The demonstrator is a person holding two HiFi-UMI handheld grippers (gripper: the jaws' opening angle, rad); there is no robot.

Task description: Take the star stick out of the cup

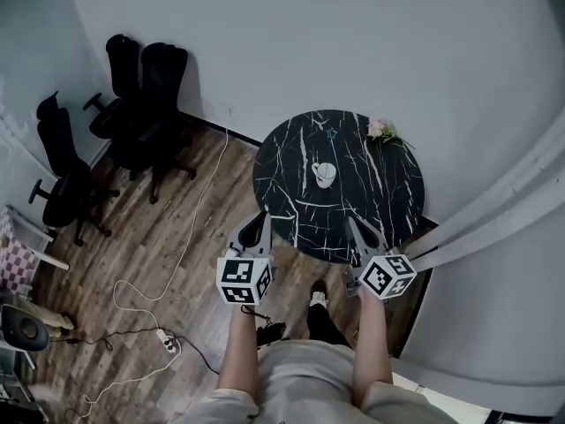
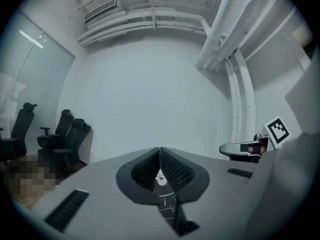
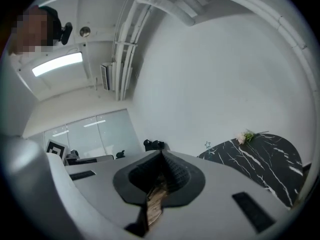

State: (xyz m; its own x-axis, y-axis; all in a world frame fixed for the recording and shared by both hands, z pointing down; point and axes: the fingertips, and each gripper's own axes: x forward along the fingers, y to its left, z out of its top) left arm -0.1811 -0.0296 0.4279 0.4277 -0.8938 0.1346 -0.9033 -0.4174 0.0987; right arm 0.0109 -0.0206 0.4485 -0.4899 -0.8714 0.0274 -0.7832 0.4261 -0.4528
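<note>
Star stick [image 1: 331, 135] shows only as a small, faint shape on the far part of the round black marble table [image 1: 388, 203], past the white cup [image 1: 324, 174] and left of a small bunch of flowers [image 1: 381, 131].

Both tools are closed and empty. The left gripper [image 1: 264, 216] has its jaws drawn together with the tips meeting and nothing between the pads, and through the gap below them its own view [image 2: 160, 151] shows the cup [image 2: 160, 178] and a strip of marble. The right gripper [image 1: 352, 223] has its jaws shut tip to tip as well [image 3: 161, 154], gripping nothing.

In the right gripper view the stick [image 3: 207, 145] stands upright at the far edge of the table [image 3: 260, 159], with a thin stem and the star outline on top. What its foot rests in cannot be made out.

Both grippers hover at the table's near rim, one on each side. The cup is ahead and between them, the stick farther beyond, well apart from either tool.
</note>
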